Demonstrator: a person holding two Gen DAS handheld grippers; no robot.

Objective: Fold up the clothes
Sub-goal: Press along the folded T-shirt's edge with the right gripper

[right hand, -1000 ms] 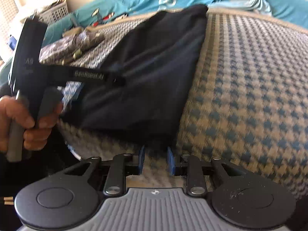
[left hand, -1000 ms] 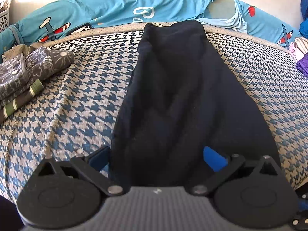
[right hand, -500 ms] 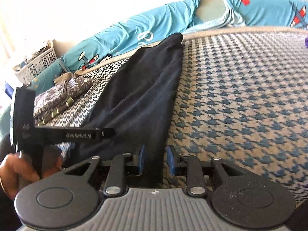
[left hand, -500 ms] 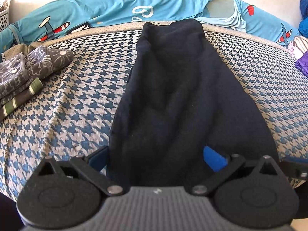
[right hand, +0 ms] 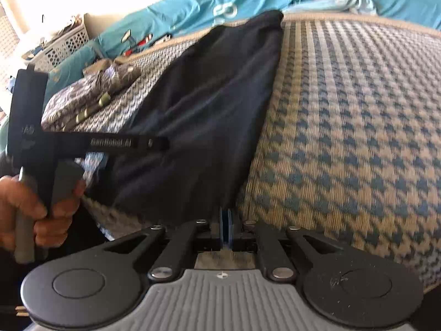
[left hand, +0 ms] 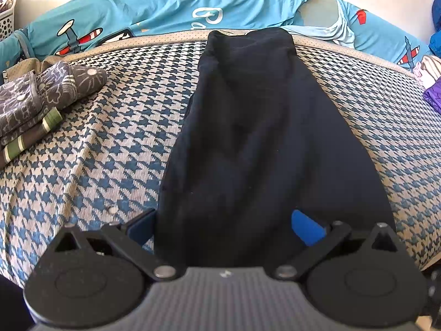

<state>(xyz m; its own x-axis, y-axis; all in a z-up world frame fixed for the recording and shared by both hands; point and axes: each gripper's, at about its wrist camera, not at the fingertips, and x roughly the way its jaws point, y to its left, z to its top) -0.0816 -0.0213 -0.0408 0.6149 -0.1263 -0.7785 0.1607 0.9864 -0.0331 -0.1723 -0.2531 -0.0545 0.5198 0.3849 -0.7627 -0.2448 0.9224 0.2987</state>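
Observation:
A dark navy garment [left hand: 248, 138] lies lengthwise, folded narrow, on the houndstooth bedspread [left hand: 110, 151]. My left gripper [left hand: 223, 226] is open and wide at the garment's near end. The cloth lies between its blue pads [left hand: 306, 227] without being pressed. In the right wrist view the same garment [right hand: 206, 110] runs away to the upper left. My right gripper [right hand: 226, 220] is shut, with its blue pads together on the garment's near right corner. A hand [right hand: 35, 207] at the left holds the other gripper, and one of its fingers [right hand: 124, 142] reaches over the cloth.
A folded stack of grey patterned clothes [left hand: 41, 99] sits on the bed's left side. A teal quilt with aeroplanes [left hand: 165, 5] lines the far edge. Purple clothing [left hand: 432, 96] lies at the right. A white basket [right hand: 66, 44] stands beyond the bed. The bed's near edge is just below both grippers.
The right gripper's pads stood a little apart around the garment's corner and have closed on it. The left gripper and the garment have kept still.

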